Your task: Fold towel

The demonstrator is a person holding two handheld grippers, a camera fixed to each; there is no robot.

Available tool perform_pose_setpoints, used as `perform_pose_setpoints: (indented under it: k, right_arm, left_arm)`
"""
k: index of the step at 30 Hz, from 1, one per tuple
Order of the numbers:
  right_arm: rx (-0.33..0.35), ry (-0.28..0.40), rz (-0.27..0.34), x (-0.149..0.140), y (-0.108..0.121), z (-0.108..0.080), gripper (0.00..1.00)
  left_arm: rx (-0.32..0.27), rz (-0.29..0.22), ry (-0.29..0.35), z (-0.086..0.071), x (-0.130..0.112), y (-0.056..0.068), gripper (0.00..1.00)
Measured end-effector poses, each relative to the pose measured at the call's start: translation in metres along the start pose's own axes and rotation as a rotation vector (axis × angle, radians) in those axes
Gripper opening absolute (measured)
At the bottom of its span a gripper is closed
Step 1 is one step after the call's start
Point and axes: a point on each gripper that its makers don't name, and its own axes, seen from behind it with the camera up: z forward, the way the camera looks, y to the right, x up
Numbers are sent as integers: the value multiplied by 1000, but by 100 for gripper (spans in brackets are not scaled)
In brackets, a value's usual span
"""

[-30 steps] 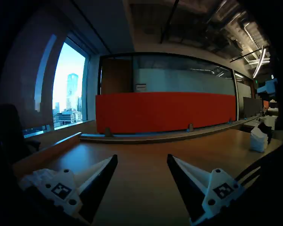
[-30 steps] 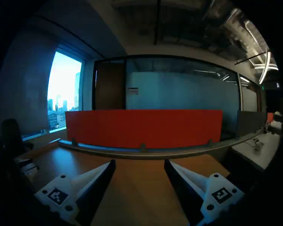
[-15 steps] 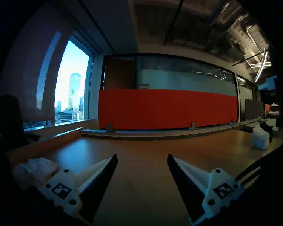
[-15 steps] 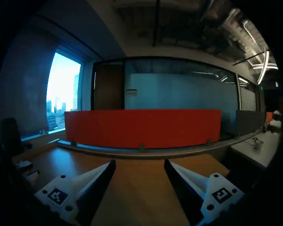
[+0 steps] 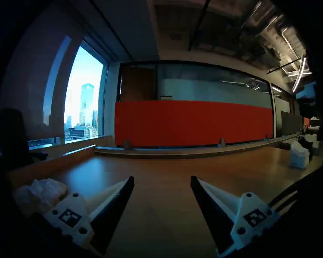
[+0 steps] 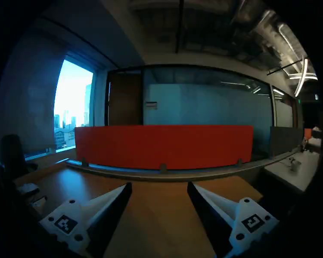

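Note:
In the left gripper view a crumpled white towel (image 5: pixel 39 194) lies on the wooden table (image 5: pixel 161 172) at the near left, just left of my left gripper (image 5: pixel 161 182). That gripper hovers low over the table, open, with nothing between its fingers. At the far right of the same view stands a white folded cloth stack (image 5: pixel 299 155). In the right gripper view my right gripper (image 6: pixel 159 189) is open over the wooden table (image 6: pixel 161 202), holding nothing.
A red divider panel (image 5: pixel 191 123) runs along the table's far edge, also the red divider (image 6: pixel 163 146) in the right gripper view. A dark chair (image 6: pixel 10 157) and a bright window (image 5: pixel 82 107) are at the left. A white desk (image 6: pixel 293 170) stands at the right.
The left gripper view has shifted slightly, so the crumpled towel shows more fully at the lower left. The right gripper has barely moved. Both grippers stay open.

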Motion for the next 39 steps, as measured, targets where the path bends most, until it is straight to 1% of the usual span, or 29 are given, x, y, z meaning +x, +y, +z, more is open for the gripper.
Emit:
perform_pose_setpoints:
  k: [9,15,18,22,27,30,33,39]
  right_arm:
    - [11,9,0,2,-3,0,99]
    - [6,32,-8,8,3,3,99]
    - [-3,49,-15,14,9,3,99]
    - [-28,65,-38,18,22,4,100]
    - [-53,72,-80,17,37,5,100]
    - [-69,78,-88,15,44,6,100]
    - [-73,78,-76,10,48,6,100]
    - [-86,88,-14,-7,57,8,100]
  left_arm:
    - [2,6,-1,0,0,0,97]
    - [2,6,-1,1,0,0,97]
    - [2,6,-1,1,-1,0,97]
    - [2,6,-1,1,-1,0,97]
    - [2,6,-1,1,-1,0,97]
    - [2,6,-1,1,-1,0,97]
    - [2,6,-2,1,-1,0,97]
    - [2,6,-1,1,-1,0,97]
